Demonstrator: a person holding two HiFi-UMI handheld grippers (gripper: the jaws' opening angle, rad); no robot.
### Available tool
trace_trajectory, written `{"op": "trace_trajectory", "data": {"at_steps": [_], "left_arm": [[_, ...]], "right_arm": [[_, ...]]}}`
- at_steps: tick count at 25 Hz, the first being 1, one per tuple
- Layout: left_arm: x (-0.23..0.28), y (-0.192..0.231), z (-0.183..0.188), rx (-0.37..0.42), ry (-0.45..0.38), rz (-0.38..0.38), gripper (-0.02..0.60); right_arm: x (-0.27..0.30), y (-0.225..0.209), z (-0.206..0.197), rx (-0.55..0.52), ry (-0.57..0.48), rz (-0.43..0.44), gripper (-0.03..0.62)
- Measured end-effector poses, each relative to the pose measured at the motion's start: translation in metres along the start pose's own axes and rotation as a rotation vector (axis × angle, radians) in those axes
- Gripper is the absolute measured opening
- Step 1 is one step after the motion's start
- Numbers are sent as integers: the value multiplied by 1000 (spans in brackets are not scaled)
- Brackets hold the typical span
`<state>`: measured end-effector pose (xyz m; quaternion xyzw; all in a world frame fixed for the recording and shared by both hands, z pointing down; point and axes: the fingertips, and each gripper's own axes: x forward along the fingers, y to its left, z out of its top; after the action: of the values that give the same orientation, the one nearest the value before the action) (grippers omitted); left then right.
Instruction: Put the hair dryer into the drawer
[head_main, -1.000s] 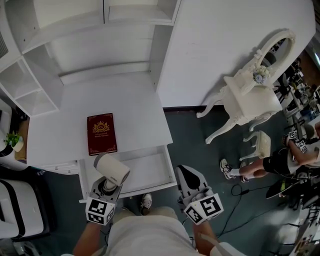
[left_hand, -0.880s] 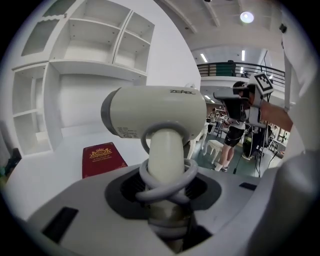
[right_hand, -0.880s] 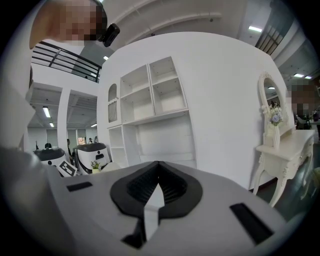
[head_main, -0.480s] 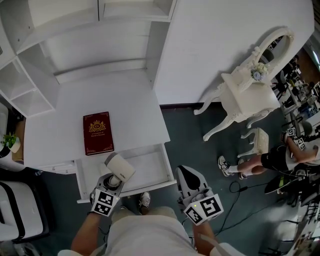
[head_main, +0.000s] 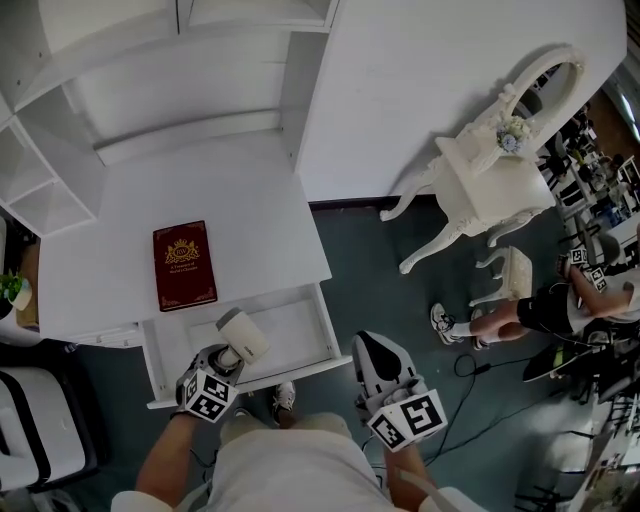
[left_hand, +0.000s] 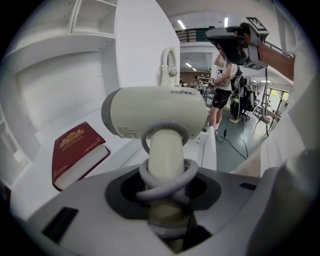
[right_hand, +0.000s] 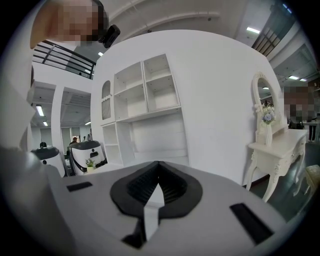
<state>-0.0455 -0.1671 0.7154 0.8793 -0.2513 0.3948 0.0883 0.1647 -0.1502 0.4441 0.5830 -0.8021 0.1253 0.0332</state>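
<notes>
- Left claw (head_main: 224, 360) holds the cream plastic hair dryer (head_main: 243, 336) by its handle — its two sides press on the handle and stay partly apart around it.
- A grey cord (left_hand: 165, 176) is wound in loops round the handle, right above the claw.
- The hair dryer's fat round head sits over the left part of the open white drawer (head_main: 305, 340). I cannot tell if it touches the drawer's bottom.
- The drawer is pulled out from under the white counter (head_main: 240, 215) and sticks out toward the person.
- A dark red book with gold print (head_main: 184, 265) lies flat on the counter, near the front edge, just behind the drawer's left end.
- Right claw (head_main: 374, 348) is closed tight with nothing in it — it hangs over the dark floor (head_main: 400, 290), just right of the drawer's right end.
- A white dressing table with an oval mirror (head_main: 495, 185) stands well apart on the right, and a small white stool (head_main: 512, 278) is beside it.
</notes>
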Motion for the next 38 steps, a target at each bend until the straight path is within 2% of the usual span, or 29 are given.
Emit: {"op": "trace_trajectory", "data": {"at_steps": [10,18,25,32,38], "left_arm": [[47,-1,-24,72,136,-57,176],[77,-4,-35,116,189,-98,176],[103,-9,-49,169,269,-129,176],[126,-15,-61,269,372,-167,176],[135,-14,-67,308,453,-195,176]], "right_arm": [[-3,-15,-6,10,22,-28,8],[-10,-27,-17,17,54,-68,8],[-23,-38,-21,23,69,-112,8],[-27,-44,-29,40,75,-133,8],[-25,-49,-30,50,73,-137,8]]}}
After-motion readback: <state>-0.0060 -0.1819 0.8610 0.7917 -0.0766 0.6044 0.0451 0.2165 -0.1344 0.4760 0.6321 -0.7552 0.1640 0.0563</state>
